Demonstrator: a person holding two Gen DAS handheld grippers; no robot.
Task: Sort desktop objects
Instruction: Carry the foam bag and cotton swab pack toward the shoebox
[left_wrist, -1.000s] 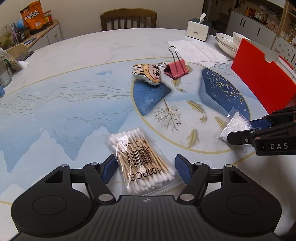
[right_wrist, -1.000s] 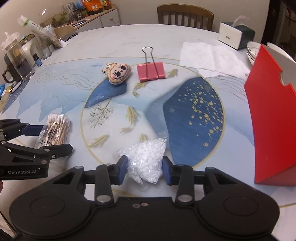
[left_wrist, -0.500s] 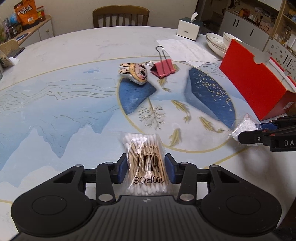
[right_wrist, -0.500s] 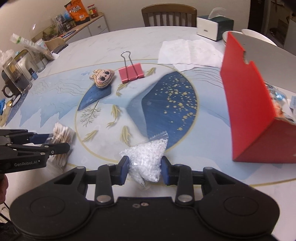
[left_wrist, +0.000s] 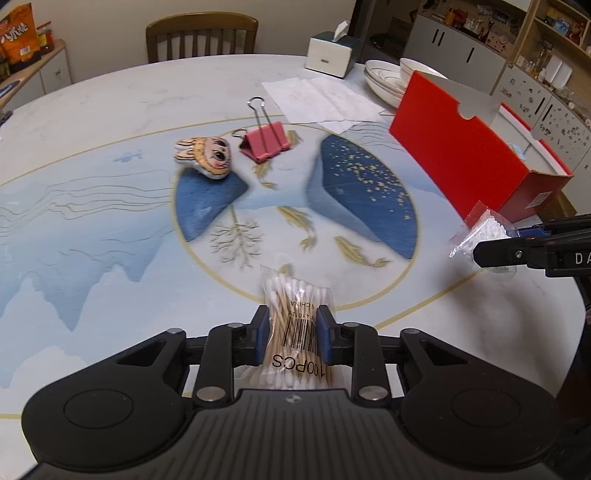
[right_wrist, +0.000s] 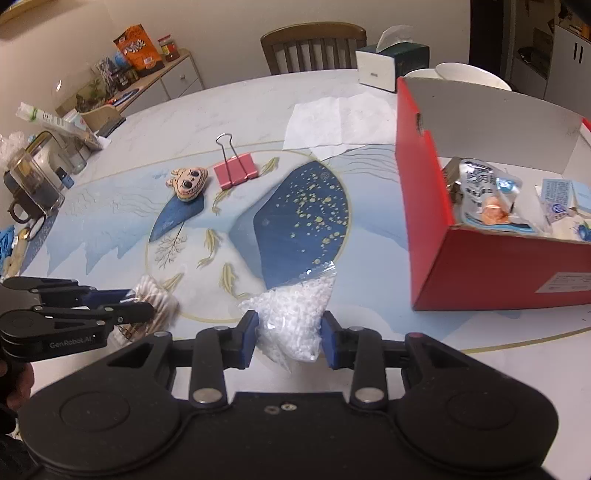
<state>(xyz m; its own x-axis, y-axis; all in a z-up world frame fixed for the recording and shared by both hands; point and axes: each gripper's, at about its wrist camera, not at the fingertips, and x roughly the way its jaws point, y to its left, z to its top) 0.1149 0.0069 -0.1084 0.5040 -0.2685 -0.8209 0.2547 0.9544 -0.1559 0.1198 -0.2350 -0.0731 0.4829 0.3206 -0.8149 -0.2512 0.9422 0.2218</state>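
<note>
My left gripper (left_wrist: 291, 325) is shut on a clear pack of cotton swabs (left_wrist: 295, 314) and holds it above the table. My right gripper (right_wrist: 289, 338) is shut on a clear bag of small white beads (right_wrist: 291, 314), lifted off the table left of the open red box (right_wrist: 498, 266). The red box holds several packets. A pink binder clip (left_wrist: 264, 142) and a cartoon-face charm (left_wrist: 207, 157) lie on the table's far middle. The right gripper with the bead bag (left_wrist: 484, 236) shows at the right edge of the left wrist view.
A white paper sheet (left_wrist: 321, 99), a tissue box (left_wrist: 332, 50) and stacked white bowls (left_wrist: 388, 77) sit at the table's far side. A wooden chair (left_wrist: 201, 38) stands behind. A glass pot and clutter (right_wrist: 33, 184) crowd the table's left edge.
The left gripper closed on the cotton swab pack and lifted it. The right gripper rose with the bead bag and moved toward the red box, whose inside now shows.
</note>
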